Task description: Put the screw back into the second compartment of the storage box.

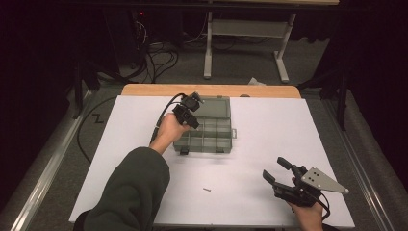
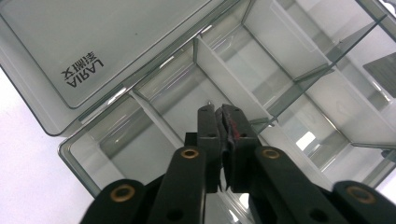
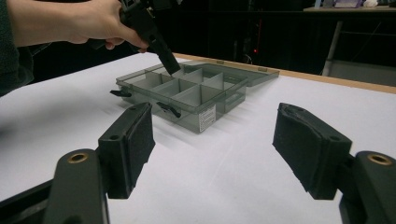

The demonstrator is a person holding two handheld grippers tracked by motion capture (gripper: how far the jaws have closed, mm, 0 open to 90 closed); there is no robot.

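Left tongs (image 2: 219, 108) hang over the open organizer box (image 1: 204, 127), jaws pressed nearly together on a small screw (image 2: 210, 101) whose tip pokes out above a compartment near the hinge. My advice: keep the tips inside that cell's dividers, go low, then release, so the screw doesn't bounce into a neighbouring cell. Right tongs (image 3: 212, 140) rest wide open and empty, nearer the person than the box. Another screw (image 1: 207, 190) lies on the counter (image 1: 269, 159), also on the box's near side. The lid (image 2: 93, 42) reads "LARIA", seen upside down; the box's side sticker is illegible.
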